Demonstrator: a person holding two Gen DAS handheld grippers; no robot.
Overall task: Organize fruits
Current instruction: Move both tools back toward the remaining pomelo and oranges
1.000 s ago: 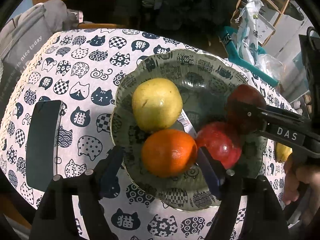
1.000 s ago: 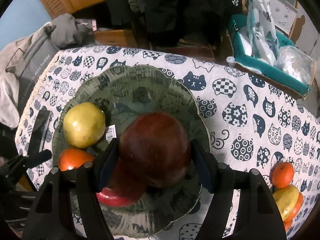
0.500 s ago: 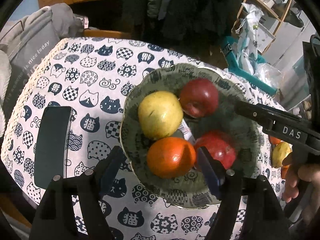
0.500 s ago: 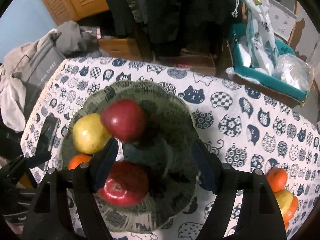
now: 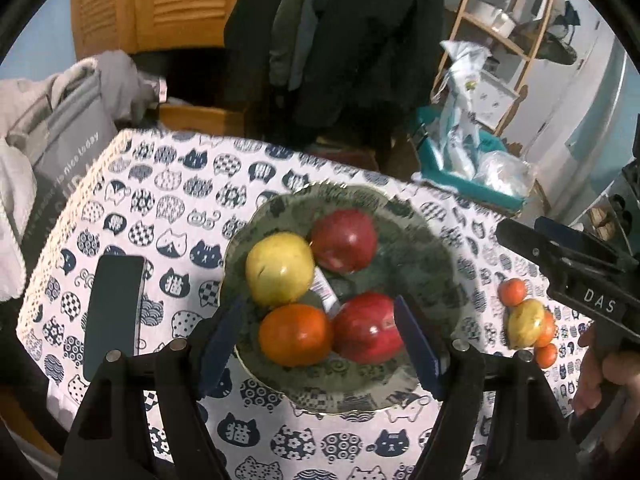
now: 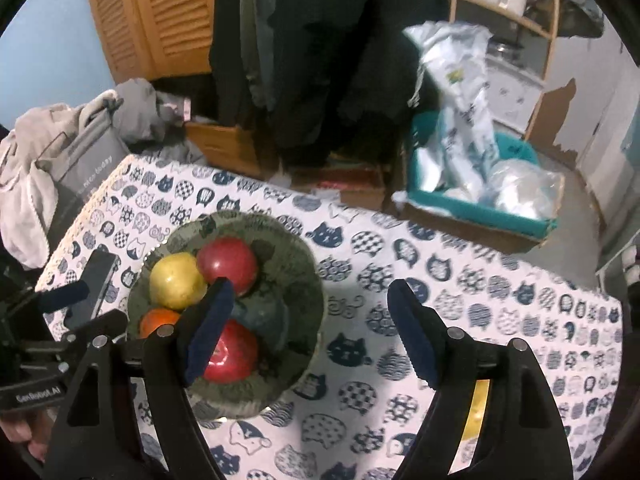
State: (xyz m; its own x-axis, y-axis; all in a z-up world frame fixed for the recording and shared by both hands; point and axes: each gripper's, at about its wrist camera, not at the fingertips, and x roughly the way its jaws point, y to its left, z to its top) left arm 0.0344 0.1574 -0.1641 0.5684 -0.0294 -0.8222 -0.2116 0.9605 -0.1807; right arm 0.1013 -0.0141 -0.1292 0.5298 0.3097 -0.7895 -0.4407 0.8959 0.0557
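A dark green patterned plate [image 5: 424, 240] [image 6: 292, 268] holds a yellow fruit [image 5: 279, 268] [image 6: 176, 286], an orange [image 5: 295, 334] [image 6: 158, 322] and two red apples, one at the far side [image 5: 345, 240] [image 6: 227, 266] and one at the near side [image 5: 368, 328] [image 6: 234, 356]. My left gripper [image 5: 318, 344] hangs open above the plate's near half and holds nothing. My right gripper [image 6: 310, 332] is above the plate's right edge; its jaws are opening with nothing between them.
A small pile of oranges and a yellow fruit [image 5: 526, 322] lies on the cat-print tablecloth [image 5: 172, 208] right of the plate. A dark phone [image 5: 114, 308] lies left of it. Clothes, a grey bag and a teal box stand beyond the table's far edge.
The right gripper has let go of the dark red apple, which now lies at the plate's far side. Both grippers have risen away from the plate.
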